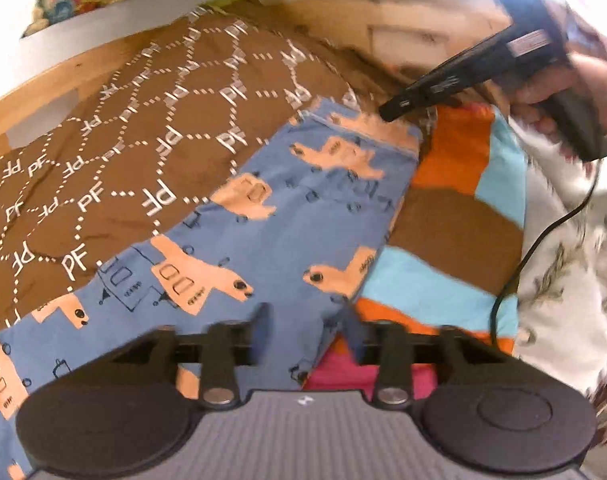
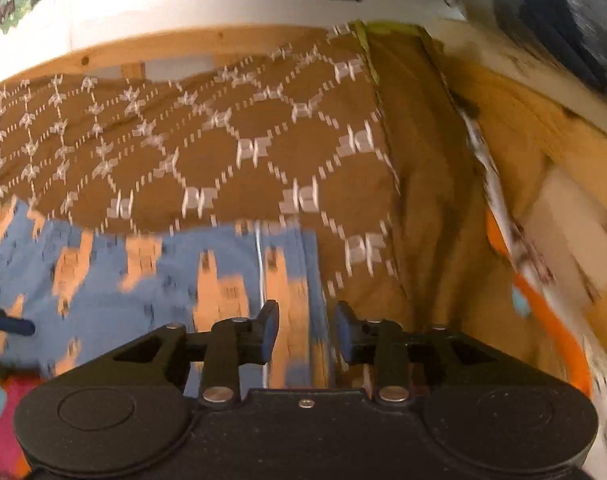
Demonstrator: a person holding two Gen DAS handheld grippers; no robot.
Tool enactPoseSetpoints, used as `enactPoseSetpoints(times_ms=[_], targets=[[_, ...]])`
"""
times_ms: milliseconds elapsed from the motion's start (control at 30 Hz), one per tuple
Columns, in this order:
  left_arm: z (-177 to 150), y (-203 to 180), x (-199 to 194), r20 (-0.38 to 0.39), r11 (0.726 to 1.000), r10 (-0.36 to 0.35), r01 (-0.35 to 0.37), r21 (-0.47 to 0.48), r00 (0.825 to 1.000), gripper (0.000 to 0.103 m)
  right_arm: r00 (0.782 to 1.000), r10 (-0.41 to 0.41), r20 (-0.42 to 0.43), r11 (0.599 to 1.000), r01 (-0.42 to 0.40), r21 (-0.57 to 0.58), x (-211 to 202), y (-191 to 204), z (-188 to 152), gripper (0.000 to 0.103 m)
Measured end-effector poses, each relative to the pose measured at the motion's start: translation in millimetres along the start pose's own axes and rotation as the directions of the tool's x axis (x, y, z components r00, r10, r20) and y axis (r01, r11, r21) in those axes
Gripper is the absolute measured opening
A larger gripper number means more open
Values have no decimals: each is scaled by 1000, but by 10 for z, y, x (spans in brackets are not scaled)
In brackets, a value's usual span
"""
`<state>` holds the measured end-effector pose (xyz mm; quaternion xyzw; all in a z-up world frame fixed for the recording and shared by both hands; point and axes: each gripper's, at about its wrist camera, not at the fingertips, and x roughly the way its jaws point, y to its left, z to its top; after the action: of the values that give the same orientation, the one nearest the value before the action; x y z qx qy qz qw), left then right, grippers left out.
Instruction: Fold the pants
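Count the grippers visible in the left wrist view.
2: the left gripper at the bottom edge, jaws open over the blue pants; the right gripper at upper right, near the pants' far end.

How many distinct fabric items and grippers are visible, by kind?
Blue llama-print pants: 1
Brown PF-print bedcover: 1
Colour-block cloth, orange/turquoise/brown: 1
White floral fabric: 1
Grippers: 2, left gripper and right gripper, both open and empty
Total: 6
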<state>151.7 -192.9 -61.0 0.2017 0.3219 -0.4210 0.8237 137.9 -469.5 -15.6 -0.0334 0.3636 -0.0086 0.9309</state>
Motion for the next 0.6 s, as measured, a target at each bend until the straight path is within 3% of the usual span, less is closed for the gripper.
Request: enactPoseSetpoints(times_ms=[67,167,233,300,400,500,533,600], targets=[[22,61,-83,40,999,6,-4,-33,999,58,999,33,5,999,-33,-37,169,48,180,45],[13,250,-218,78,990,107,-99,-98,991,71,999,40,1,996,-40,-79,452,95,345,45],[-32,439,-280,68,969,219,-209,-131,973,72,999,34,0,995,-34,-89,568,123,399,43],[-89,711,-336,32,928,338,-328,-175,941,72,999,31,-11,995,-31,-93,633,145,413,41],[-198,1196,-435,-33,852,457,-448,-270,889,69,1000,13,-8,994,-14,-107,667,160,369,33],[-275,1564,-507,-77,808,498,-494,-320,864,66,1000,1,16,991,1,-136,637,196,340,16],[-292,1643,-518,-89,798,510,-509,-322,855,65,999,-10,31,991,14,-137,606,214,344,5],[-301,1752,-520,-104,783,528,-531,-325,843,65,995,-75,61,987,83,-139,556,229,358,0]])
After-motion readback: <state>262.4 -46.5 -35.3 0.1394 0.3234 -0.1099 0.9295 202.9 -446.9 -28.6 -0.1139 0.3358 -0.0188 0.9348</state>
